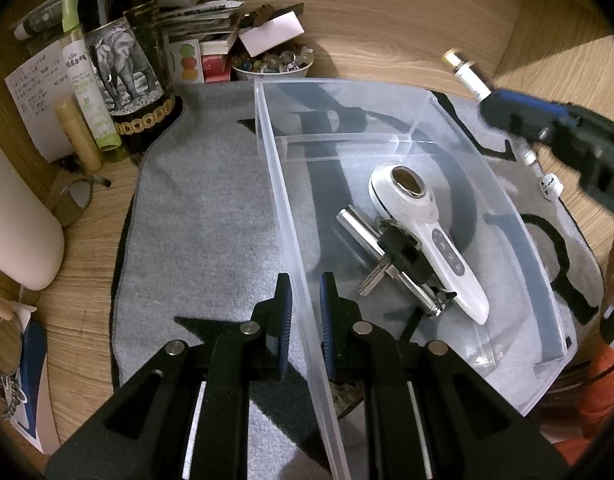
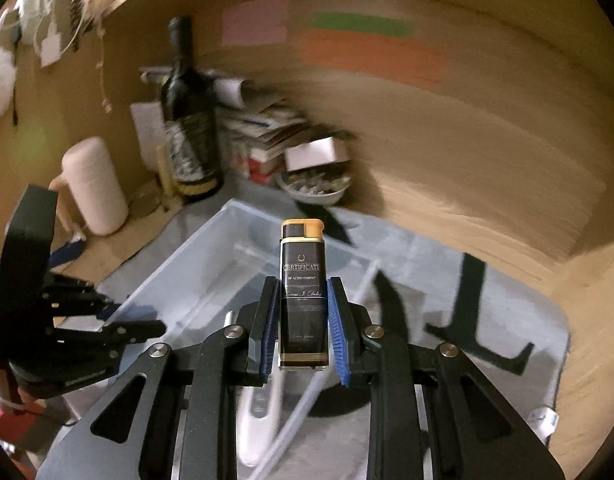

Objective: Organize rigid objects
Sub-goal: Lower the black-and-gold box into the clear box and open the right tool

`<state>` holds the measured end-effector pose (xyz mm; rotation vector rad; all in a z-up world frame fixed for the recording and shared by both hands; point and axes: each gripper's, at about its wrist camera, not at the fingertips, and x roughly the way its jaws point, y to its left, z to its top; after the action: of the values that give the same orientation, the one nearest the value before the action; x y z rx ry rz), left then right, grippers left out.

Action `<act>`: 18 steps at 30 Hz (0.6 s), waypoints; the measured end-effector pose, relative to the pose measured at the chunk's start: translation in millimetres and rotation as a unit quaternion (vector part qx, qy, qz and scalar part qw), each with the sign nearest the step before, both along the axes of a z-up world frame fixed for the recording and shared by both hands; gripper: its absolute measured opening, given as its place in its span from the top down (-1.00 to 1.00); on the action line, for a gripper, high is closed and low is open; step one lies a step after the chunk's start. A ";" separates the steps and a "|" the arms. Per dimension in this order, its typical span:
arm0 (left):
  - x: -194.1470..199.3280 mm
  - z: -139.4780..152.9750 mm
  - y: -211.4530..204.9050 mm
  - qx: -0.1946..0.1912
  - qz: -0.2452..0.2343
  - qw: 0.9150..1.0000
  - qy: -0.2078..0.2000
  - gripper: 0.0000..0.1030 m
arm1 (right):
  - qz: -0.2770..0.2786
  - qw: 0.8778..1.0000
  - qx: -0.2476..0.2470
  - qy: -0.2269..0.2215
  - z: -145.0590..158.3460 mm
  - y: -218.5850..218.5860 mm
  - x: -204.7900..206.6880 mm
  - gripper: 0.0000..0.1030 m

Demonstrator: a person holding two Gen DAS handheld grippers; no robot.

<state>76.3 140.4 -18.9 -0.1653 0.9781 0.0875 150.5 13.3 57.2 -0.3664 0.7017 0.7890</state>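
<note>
A clear plastic bin (image 1: pixel 507 208) sits on a grey mat (image 1: pixel 203 216). Inside lie a white handheld device (image 1: pixel 435 240), a silver cylinder lock (image 1: pixel 359 228) and keys (image 1: pixel 377 276). My left gripper (image 1: pixel 306 316) straddles the bin's near wall, one finger on each side, and is closed on it. My right gripper (image 2: pixel 302 316) is shut on a black lighter with a gold cap (image 2: pixel 303 292), held upright above the bin (image 2: pixel 211 256). The right gripper (image 1: pixel 547 128) with the lighter (image 1: pixel 465 70) also shows in the left wrist view, over the bin's far right corner.
A dark wine bottle (image 1: pixel 123 56), tubes, papers and a bowl of beads (image 1: pixel 273 64) crowd the back left of the wooden desk. A white rounded container (image 1: pixel 15 220) stands at left. A small white item (image 1: pixel 551 186) lies right of the bin.
</note>
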 end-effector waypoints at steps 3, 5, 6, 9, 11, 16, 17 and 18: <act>-0.7 0.3 0.4 -0.001 -0.001 1.000 -0.001 0.74 | 0.016 1.000 -0.008 0.013 -9.0 11.5 -5.8 0.58; -1.1 0.5 0.6 -0.002 -0.001 1.000 -0.002 0.74 | 0.029 0.999 -0.017 0.025 -16.0 19.2 -8.9 0.58; -1.4 0.5 1.2 -0.003 -0.001 1.000 -0.002 0.75 | 0.034 0.999 -0.022 0.029 -19.2 23.2 -10.5 0.58; -2.3 1.4 1.8 -0.005 -0.002 1.000 -0.005 0.75 | 0.054 0.997 -0.043 0.041 -29.8 35.8 -15.9 0.58; -2.6 2.2 1.6 -0.005 -0.003 1.000 -0.006 0.75 | 0.064 0.995 -0.059 0.047 -36.2 42.3 -18.6 0.58; -3.0 2.1 2.0 -0.008 -0.002 1.000 -0.009 0.75 | 0.080 0.991 -0.089 0.064 -48.8 54.4 -21.0 0.58; -2.8 2.0 1.9 -0.008 -0.002 1.000 -0.009 0.75 | 0.082 0.990 -0.093 0.065 -50.0 55.5 -21.8 0.58; -3.0 2.0 2.0 -0.009 -0.002 1.000 -0.010 0.75 | 0.084 0.990 -0.097 0.065 -51.1 56.5 -22.6 0.58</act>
<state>73.3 142.5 -16.9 -0.1804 0.9595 0.0734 127.9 69.9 6.1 -0.5594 0.8816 0.9138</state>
